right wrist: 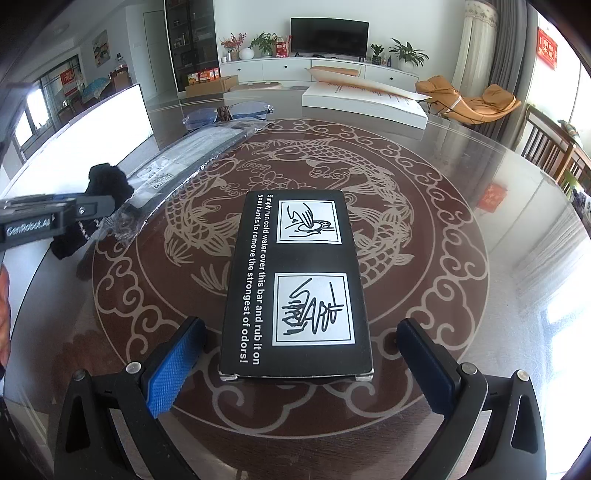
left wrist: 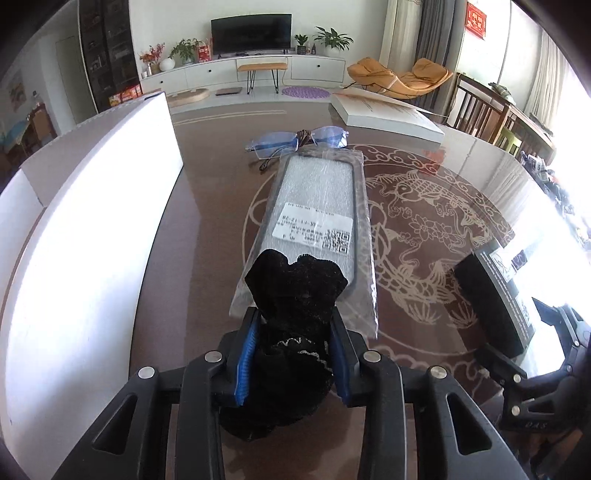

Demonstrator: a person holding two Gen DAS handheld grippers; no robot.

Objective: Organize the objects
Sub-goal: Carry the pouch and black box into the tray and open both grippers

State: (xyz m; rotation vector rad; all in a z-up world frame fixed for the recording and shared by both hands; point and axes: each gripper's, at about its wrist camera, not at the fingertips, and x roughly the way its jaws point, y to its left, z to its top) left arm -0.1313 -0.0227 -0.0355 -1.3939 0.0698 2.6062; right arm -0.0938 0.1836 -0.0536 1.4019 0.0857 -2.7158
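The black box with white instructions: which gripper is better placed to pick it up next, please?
Right. The right gripper stands open astride the black box, while the left gripper is shut on a black cloth.

Television point(left wrist: 251, 31), orange lounge chair point(left wrist: 400, 75), potted plants point(right wrist: 408, 51) behind.

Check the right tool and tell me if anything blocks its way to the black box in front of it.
Nothing visible does. The right tool is open, and the black box lies flat on the glass table, its near end between the open fingers. The left tool, holding a black cloth, is off to the side.
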